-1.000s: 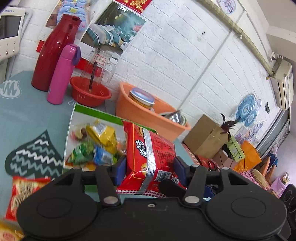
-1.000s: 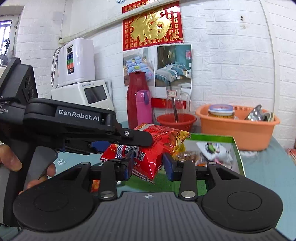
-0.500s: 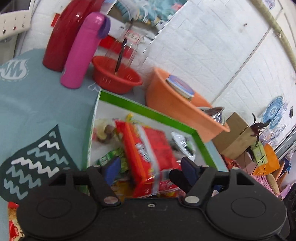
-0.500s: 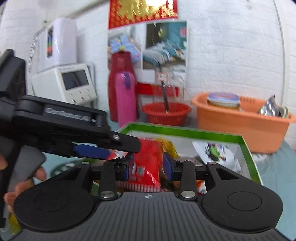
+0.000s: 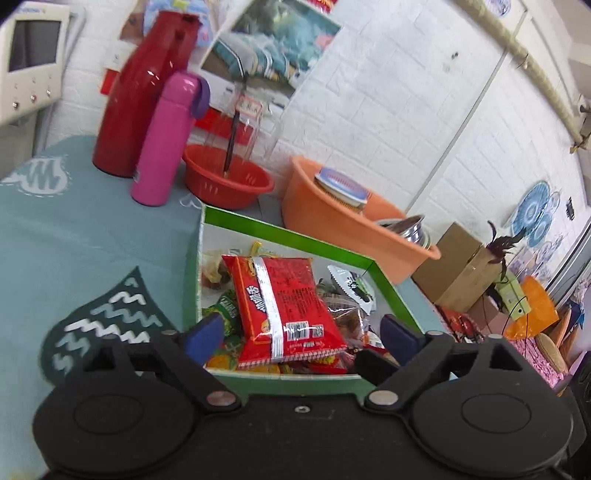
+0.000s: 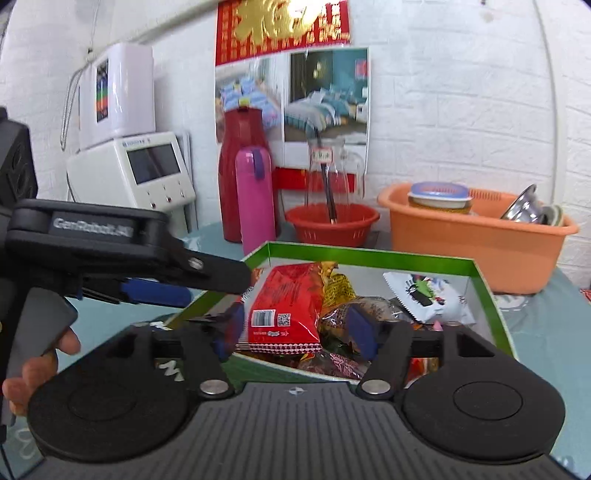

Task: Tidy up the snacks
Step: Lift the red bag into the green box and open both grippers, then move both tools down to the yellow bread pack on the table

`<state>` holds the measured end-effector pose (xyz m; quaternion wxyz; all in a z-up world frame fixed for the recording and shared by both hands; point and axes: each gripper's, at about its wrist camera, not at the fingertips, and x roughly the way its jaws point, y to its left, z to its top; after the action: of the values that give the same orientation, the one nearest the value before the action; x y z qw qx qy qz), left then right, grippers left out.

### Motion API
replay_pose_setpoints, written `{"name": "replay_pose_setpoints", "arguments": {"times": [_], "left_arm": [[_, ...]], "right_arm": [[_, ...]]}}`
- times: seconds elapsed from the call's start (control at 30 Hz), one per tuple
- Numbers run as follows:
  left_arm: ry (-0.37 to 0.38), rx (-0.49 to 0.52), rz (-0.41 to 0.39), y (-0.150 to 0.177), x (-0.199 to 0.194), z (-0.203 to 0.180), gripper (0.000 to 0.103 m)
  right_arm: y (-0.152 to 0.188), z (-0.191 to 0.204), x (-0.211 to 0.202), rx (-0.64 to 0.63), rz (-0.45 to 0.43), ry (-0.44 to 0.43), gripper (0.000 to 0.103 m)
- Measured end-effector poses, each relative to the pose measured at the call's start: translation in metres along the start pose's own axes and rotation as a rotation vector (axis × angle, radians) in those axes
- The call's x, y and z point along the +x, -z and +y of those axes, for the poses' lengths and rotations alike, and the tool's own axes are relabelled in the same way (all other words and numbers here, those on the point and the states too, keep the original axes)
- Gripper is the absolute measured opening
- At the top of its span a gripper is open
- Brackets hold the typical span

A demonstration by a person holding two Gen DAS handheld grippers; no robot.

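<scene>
Both grippers, left (image 5: 301, 334) and right (image 6: 297, 328), unclenched over green-rimmed box (image 5: 291, 230) with red snack packet (image 5: 282, 310) atop mixed snacks.

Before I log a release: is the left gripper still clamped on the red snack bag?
No. The left gripper has its jaws spread wide, clear of the red snack bag, which lies on the other snacks in the green box.

Bright, even daylight fills both fisheye views; straight wall lines bow toward the edges. Glare washes the gold lettering on the red banner (image 6: 282, 27), and slight motion blur softens the left tool's (image 6: 221, 280) label.
</scene>
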<state>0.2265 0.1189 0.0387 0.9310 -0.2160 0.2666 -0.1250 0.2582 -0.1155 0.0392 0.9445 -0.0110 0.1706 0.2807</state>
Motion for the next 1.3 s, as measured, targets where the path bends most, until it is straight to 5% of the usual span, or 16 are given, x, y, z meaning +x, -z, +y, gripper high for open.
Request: {"name": "replay_pose_setpoints", "arguments": {"times": [0.2,0.33,0.5,0.7,0.8,0.87,0.93,1.1,1.3], "left_arm": [[0.001,-0.039,0.014,0.025,-0.067,0.011,0.103],[-0.089,-0.046,0.011,0.047,-0.097,0.035,0.103],[-0.184,-0.124,0.033,0.067,-0.107,0.075,0.103],[-0.196,-0.176,0.047,0.079,-0.108,0.095,0.103],[-0.171,-0.167,0.082,0.087,-0.103,0.095,0.103],[-0.120,-0.140,0.133,0.095,-0.096,0.088,0.090],[-0.067,-0.126,0.165,0.103,-0.090,0.077,0.090],[0.034,-0.092,0.198,0.114,-0.080,0.051,0.100],[0.030,-0.104,0.167,0.111,-0.082,0.048,0.103]], "right_arm": [[0.000,0.016,-0.046,0.018,0.032,-0.021,0.103],[0.007,0.031,-0.062,0.000,0.059,-0.043,0.103],[0.021,0.044,-0.073,0.035,0.103,-0.096,0.103],[0.042,0.060,-0.072,0.078,0.176,-0.152,0.103],[0.054,0.071,-0.068,0.071,0.215,-0.177,0.103],[0.060,0.076,-0.066,0.067,0.235,-0.192,0.103],[0.067,0.081,-0.066,0.060,0.247,-0.215,0.103],[0.079,0.077,-0.063,0.054,0.276,-0.208,0.103],[0.079,0.066,-0.058,0.048,0.244,-0.205,0.103]]}}
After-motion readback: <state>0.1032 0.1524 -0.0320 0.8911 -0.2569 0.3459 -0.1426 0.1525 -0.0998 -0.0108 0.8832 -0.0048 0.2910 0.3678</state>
